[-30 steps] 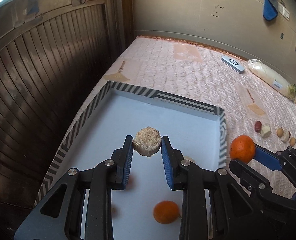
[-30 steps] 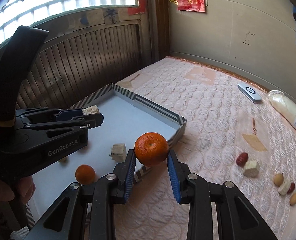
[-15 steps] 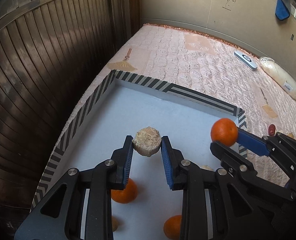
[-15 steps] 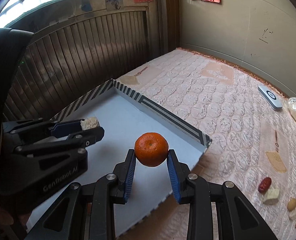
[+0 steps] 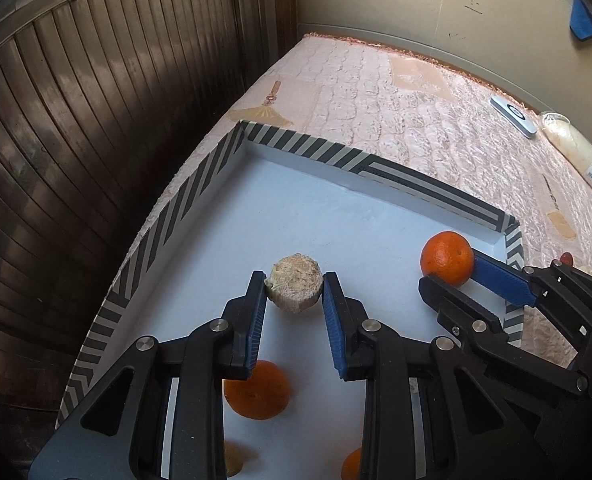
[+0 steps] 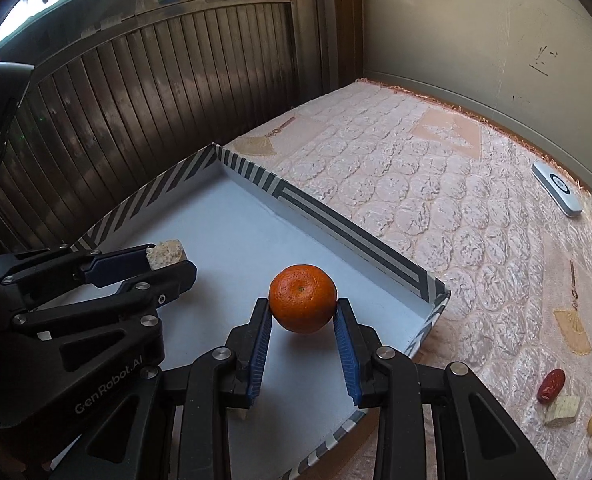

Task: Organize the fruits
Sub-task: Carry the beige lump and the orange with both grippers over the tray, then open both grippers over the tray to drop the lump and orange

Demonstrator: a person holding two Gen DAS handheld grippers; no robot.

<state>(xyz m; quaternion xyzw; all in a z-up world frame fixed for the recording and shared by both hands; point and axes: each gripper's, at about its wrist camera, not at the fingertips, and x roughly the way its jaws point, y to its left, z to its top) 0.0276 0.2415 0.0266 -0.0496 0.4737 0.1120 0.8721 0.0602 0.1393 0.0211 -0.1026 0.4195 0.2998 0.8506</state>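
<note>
I saw striped-rim tray (image 5: 436, 194) beneath both fingers | my right gripper (image 6: 302, 320) pinched mandarin (image 6: 302, 298) between pads | my left gripper (image 5: 294, 292) clamped pale fibrous round chunk (image 5: 295, 287) at fingertips | risk: released mandarin might roll into loose mandarin (image 5: 258, 392) below left fingers.

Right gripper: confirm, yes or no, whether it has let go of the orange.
No, the right gripper is shut on the orange, holding it above the tray.
</note>
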